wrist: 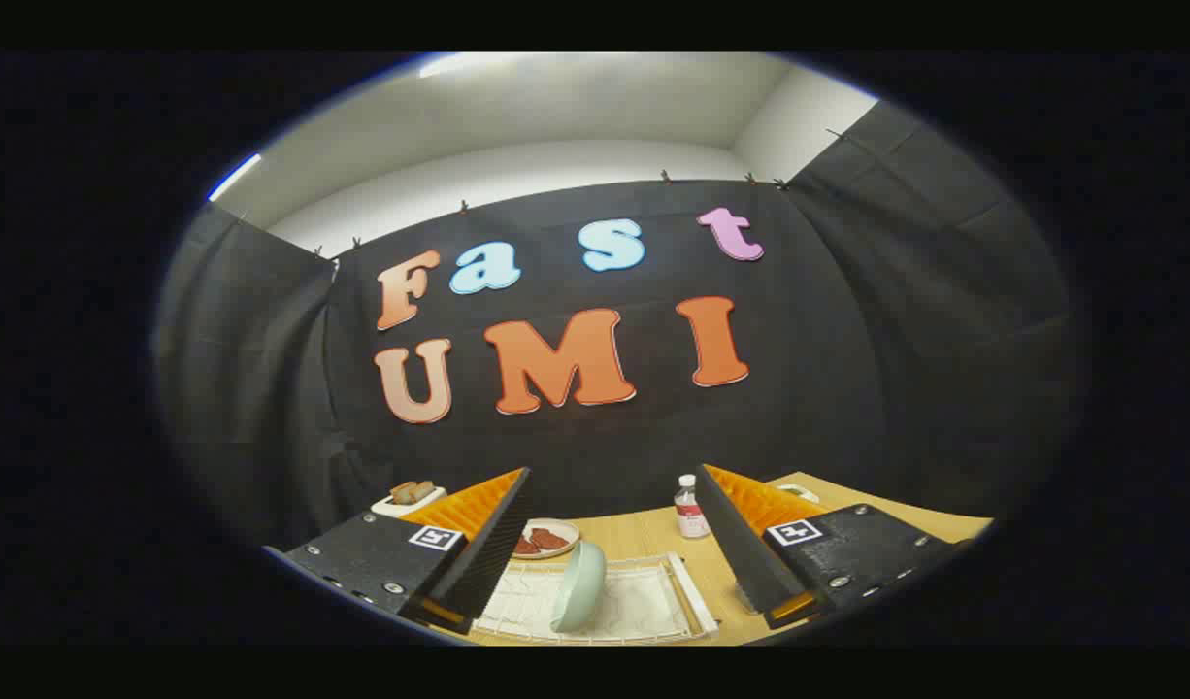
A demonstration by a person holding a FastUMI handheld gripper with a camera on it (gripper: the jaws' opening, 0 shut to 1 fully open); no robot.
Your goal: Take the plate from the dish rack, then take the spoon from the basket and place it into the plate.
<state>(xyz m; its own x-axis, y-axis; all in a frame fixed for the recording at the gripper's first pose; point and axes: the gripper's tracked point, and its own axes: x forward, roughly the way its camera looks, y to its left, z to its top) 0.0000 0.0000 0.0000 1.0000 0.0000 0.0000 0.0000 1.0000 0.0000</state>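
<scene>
— Claw (614,568) first: how do its two fingers stand?

— Spread wide, nothing between the pads, black with orange ribbed faces (each finger (479,544) carries a small square marker on its back).

— And the plate?

— Pale green plate (579,585), standing on edge in the dish rack (644,607), low between the fingers and just ahead of them, nearer the left one. Nothing touches it.

— What does the rack look like?

— White wire on a white tray, lying on the wooden surface (653,532) beneath the open claw.

— Further out?

— Just beyond the rack, close to the left fingertip, a small dish (546,539) with something reddish-brown on it. Near the right fingertip, a small clear bottle (690,507) with a white cap, upright. Left of the left finger, further back, a white toaster (409,497) with bread in it (partly hidden by the finger).

— The spoon and basket?

— I cannot make them out.
</scene>
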